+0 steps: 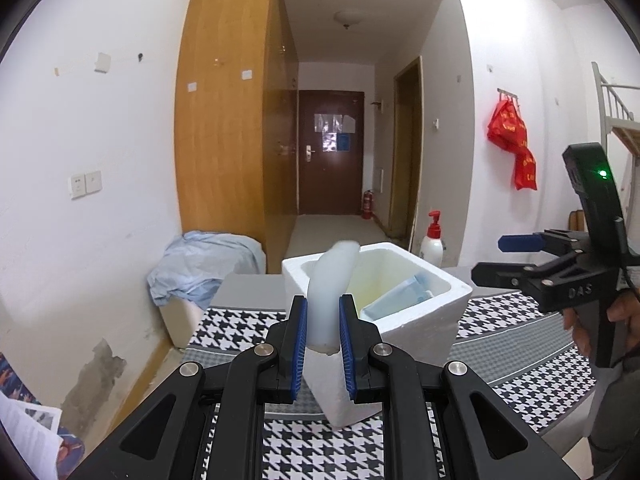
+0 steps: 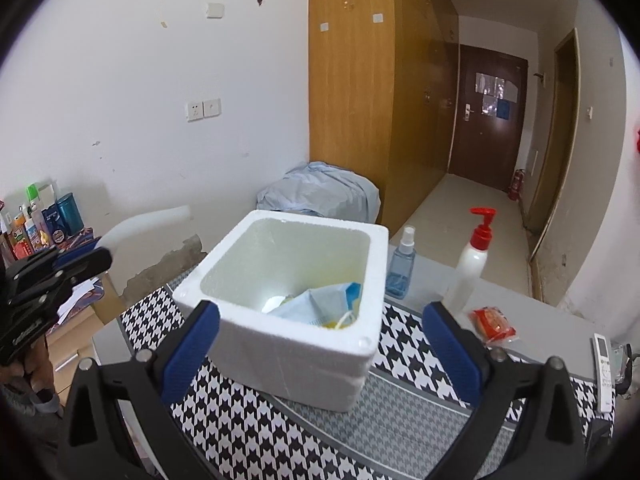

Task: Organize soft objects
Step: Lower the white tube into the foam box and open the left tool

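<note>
In the left wrist view, the left hand-held gripper (image 1: 323, 338) is clamped on a pale, soft foam tube (image 1: 330, 292), its blue pads pressing the tube's lower end from both sides. The tube's long axis runs up and away from the camera, leaning slightly right, and its rounded far end points over the near rim of the white foam box (image 1: 420, 320). The box stands on the desk (image 1: 520, 380), which is covered by a houndstooth cloth, and a light blue face mask (image 1: 400, 298) lies inside it. The right hand-held gripper (image 1: 496, 258) hangs to the right of the box with its fingers spread and nothing between them.

In the right wrist view, the right hand-held gripper (image 2: 320, 352) stands wide open in front of the box (image 2: 288, 344). The tube (image 2: 144, 224) appears at the left, held above desk level and well apart from the box, its free end pointing right. The mask (image 2: 316, 302) rests at the box bottom. A blue spray bottle (image 2: 401, 264) and a red-capped pump bottle (image 2: 474, 260) stand behind the box.
</note>
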